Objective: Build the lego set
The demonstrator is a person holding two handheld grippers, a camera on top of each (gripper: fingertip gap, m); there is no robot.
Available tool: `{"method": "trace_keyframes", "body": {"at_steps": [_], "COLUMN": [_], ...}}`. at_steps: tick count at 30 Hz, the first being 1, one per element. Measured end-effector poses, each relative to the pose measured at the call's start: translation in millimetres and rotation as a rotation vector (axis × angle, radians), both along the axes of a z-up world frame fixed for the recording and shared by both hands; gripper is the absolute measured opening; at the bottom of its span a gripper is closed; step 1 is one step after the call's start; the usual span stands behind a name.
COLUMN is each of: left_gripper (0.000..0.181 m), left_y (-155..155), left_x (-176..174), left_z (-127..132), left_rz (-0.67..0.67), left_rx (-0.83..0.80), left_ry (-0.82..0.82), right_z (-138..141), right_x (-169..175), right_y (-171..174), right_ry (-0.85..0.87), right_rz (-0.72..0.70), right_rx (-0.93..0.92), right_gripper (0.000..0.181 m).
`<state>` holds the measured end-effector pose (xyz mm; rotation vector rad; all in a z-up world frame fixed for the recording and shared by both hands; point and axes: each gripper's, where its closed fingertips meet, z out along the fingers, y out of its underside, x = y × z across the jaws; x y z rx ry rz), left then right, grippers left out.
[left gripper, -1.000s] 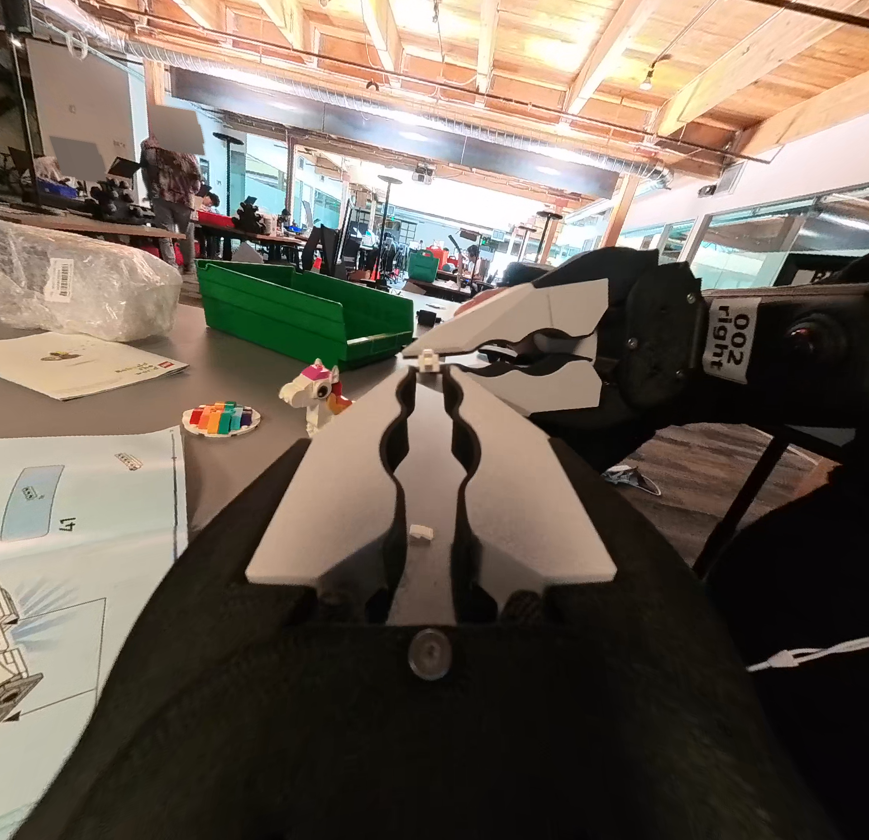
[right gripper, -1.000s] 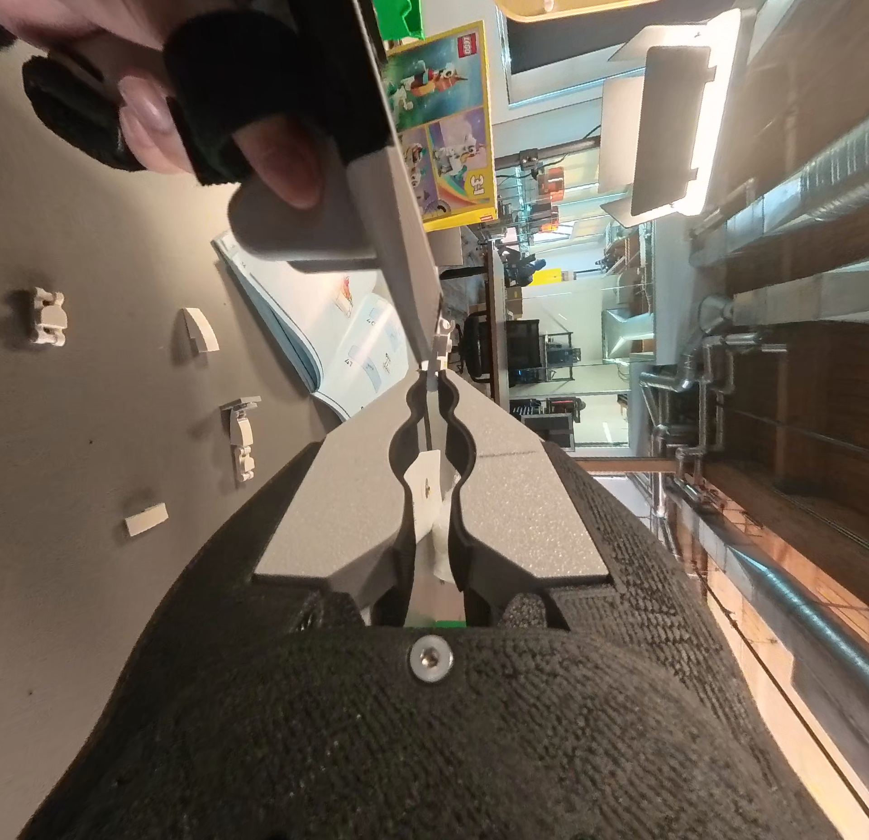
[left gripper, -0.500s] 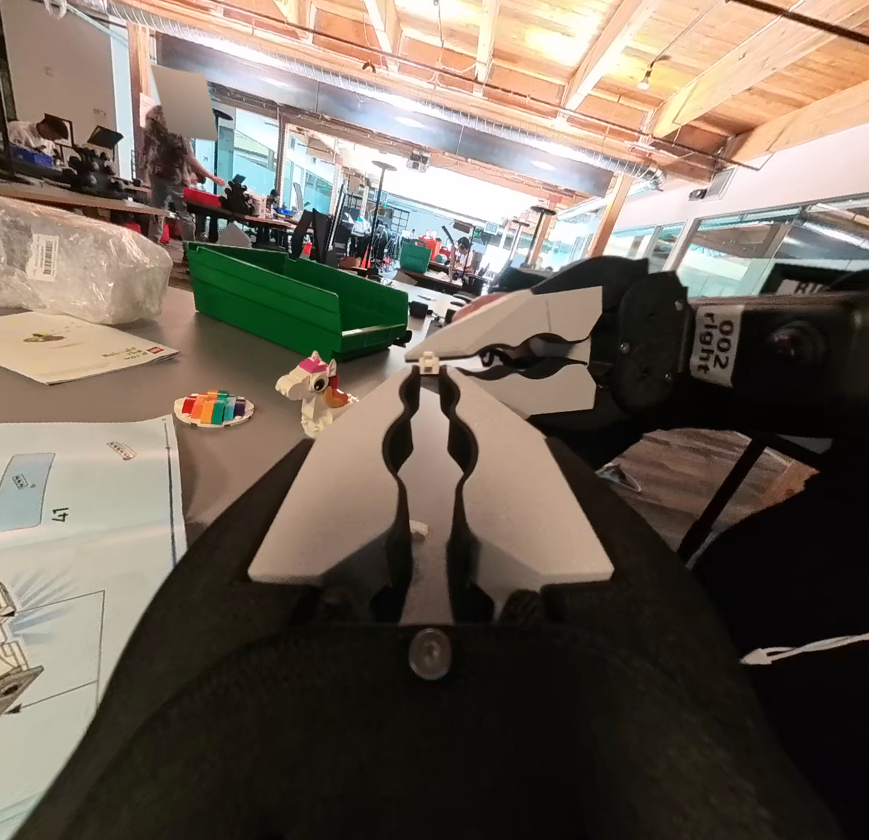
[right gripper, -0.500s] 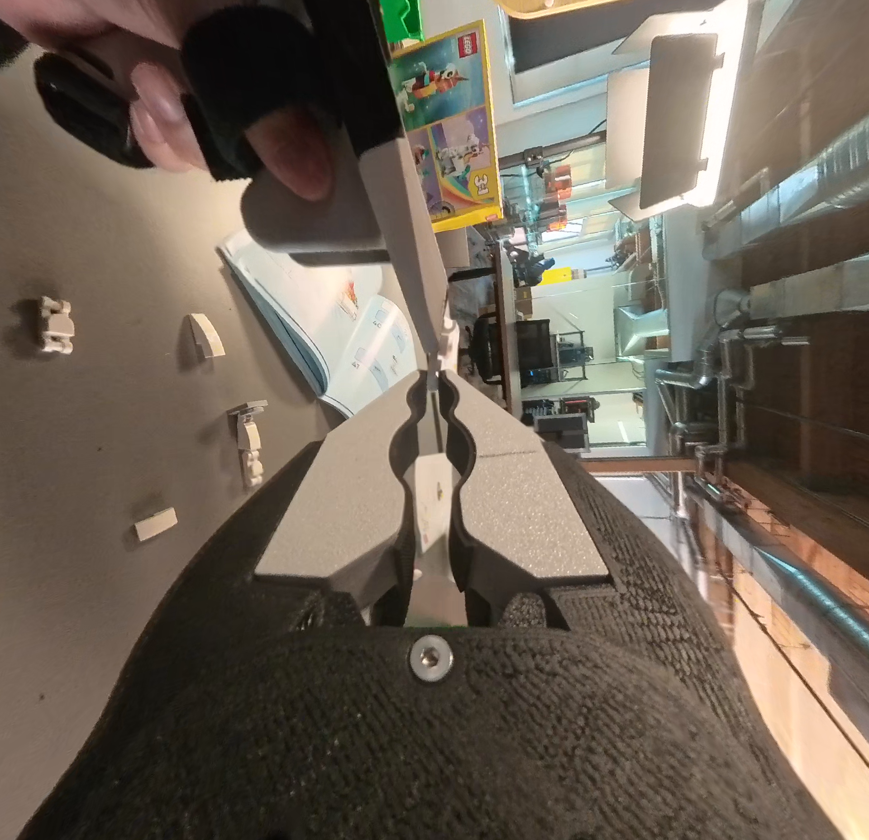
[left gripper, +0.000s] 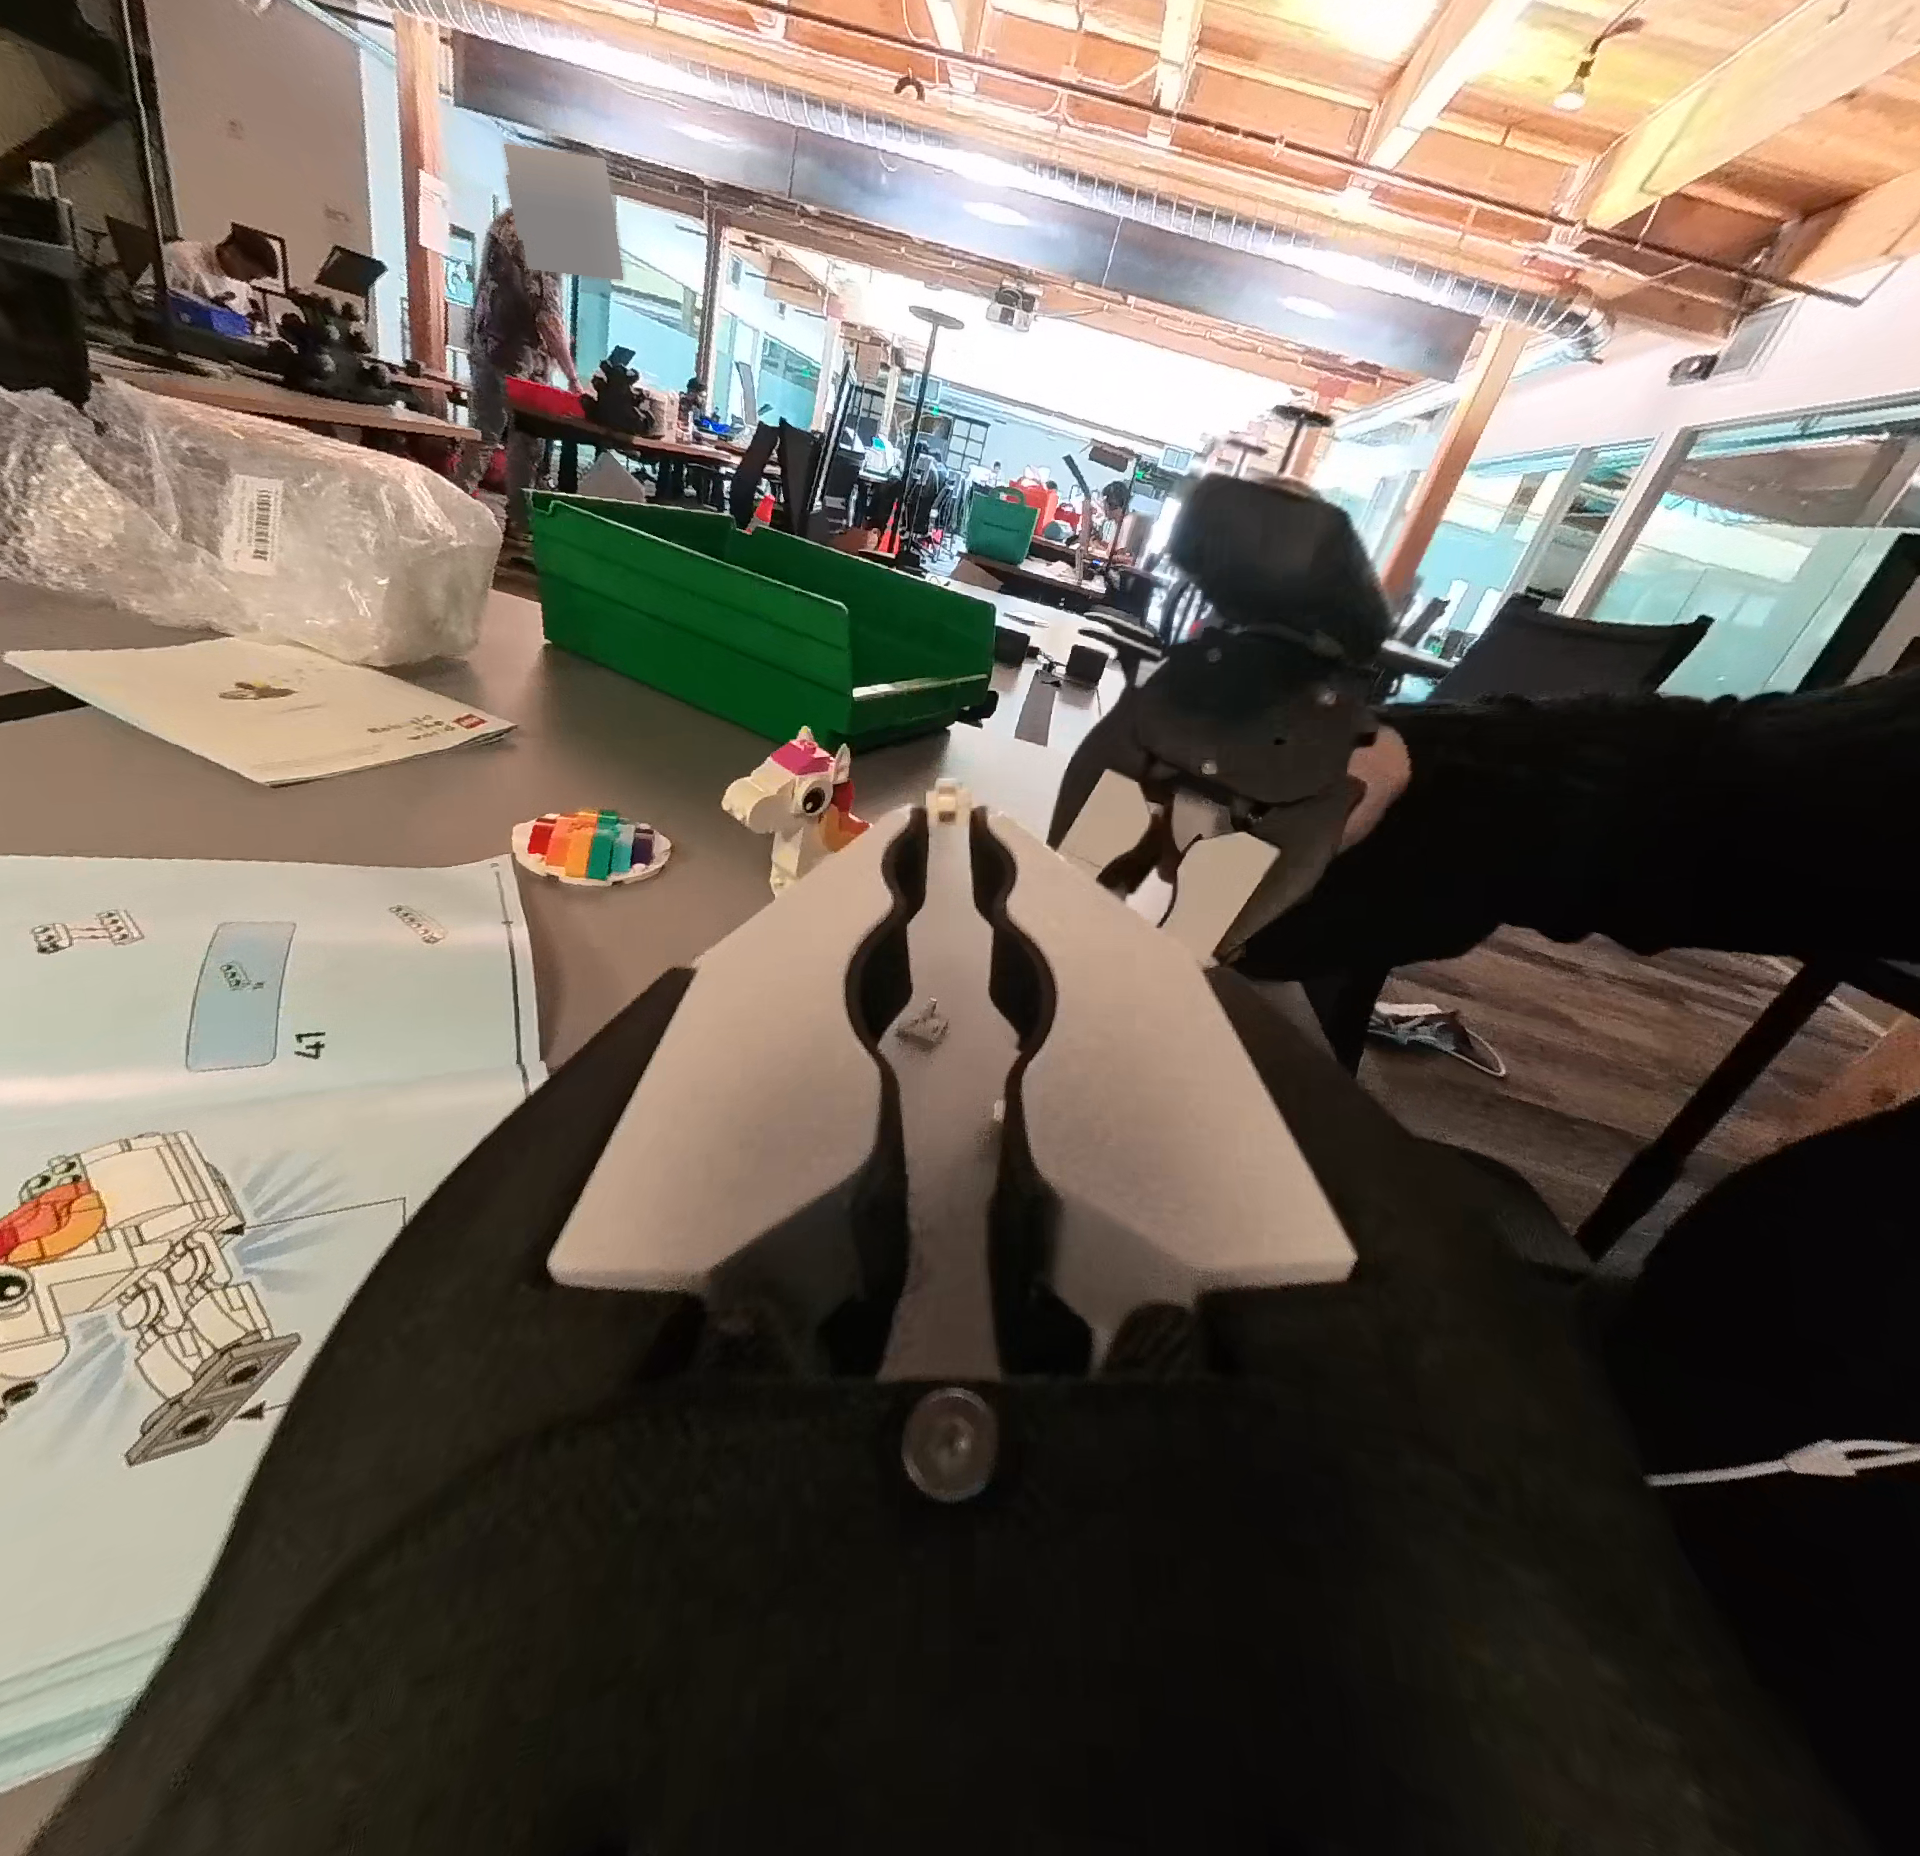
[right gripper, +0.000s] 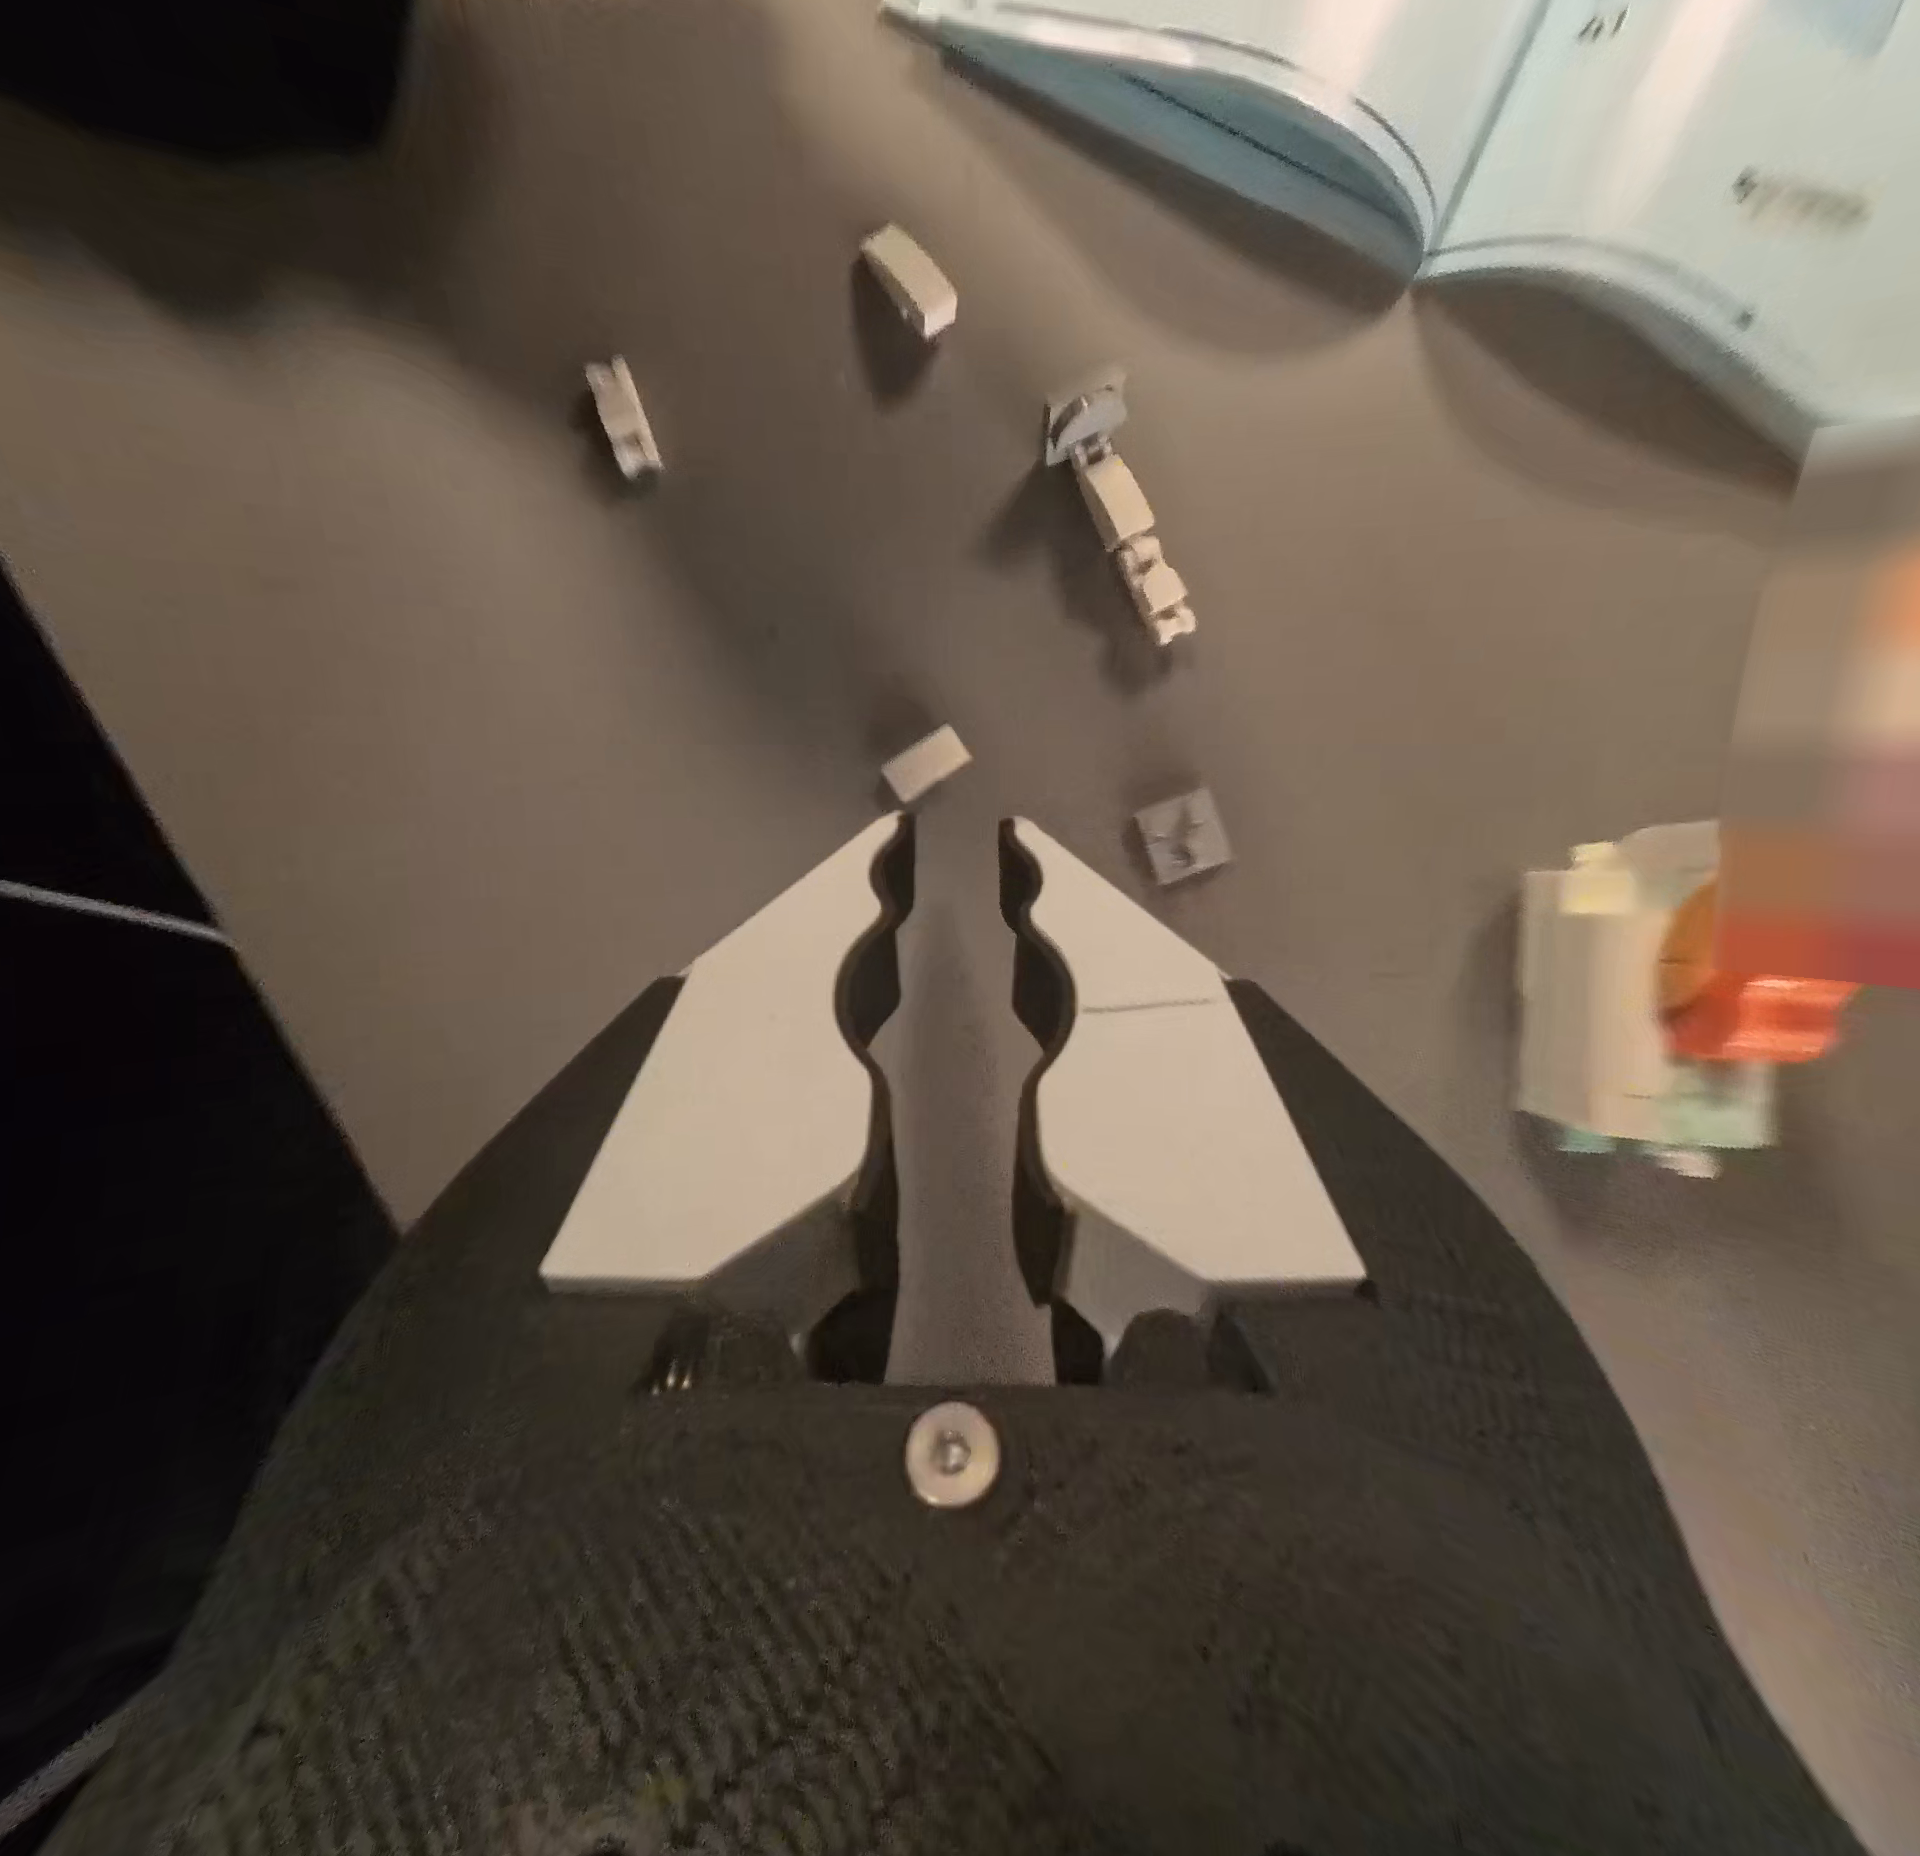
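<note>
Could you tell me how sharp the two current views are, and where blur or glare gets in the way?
Left wrist view: mostly sharp, the left gripper crisp on its small white piece; ceiling lights glare, and the right gripper is smeared. Right wrist view: motion-blurred throughout, worst at the edges, where the partly built model is a smudge; the grey table lies in heavy shadow.

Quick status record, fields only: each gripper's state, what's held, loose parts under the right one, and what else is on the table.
left gripper: shut on small white piece, raised above table
right gripper: open, empty, pointing down at table
loose parts below right gripper: flat tile nearest tips, square grey plate, jointed leg assembly, curved slope, clip piece
other items: open manual, unicorn head, rainbow disc, green bin
</note>
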<state>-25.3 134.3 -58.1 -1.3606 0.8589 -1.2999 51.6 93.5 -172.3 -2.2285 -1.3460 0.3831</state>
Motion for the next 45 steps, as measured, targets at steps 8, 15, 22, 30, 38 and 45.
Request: {"method": "trace_keyframes", "body": {"at_steps": [8,15,22,30,38,45], "left_gripper": [0.007,0.007,0.007,0.007,0.007,0.007], "left_y": [-1.4,-5.2,-9.1,-34.9,-58.3,-59.9], "left_x": [2.6,6.3,8.6,9.3,12.9,13.6], "left_z": [-3.3,-6.1,-7.2,7.7,10.4,9.3], "left_rz": [-0.001,-0.006,-0.033,-0.219,-0.357,-0.359], "left_rx": [0.014,0.045,0.048,0.036,0.045,0.062], "left_ry": [0.018,0.049,0.054,-0.035,-0.049,-0.041], "right_z": [-12.6,-11.2,-4.5,121.9,128.0,127.1], "right_x": [-10.2,-15.6,-15.7,-52.8,-70.4,-70.5], "right_y": [-4.5,0.9,10.6,1.3,-13.2,-16.2], "right_ry": [0.089,0.089,0.018,0.482,0.419,0.389], "right_rz": [-0.124,-0.139,-0.088,0.145,0.282,0.267], "right_rx": [-0.100,-0.056,0.065,0.072,-0.028,-0.123], "right_gripper": [0.017,0.015,0.006,0.006,0.006,0.006]}}
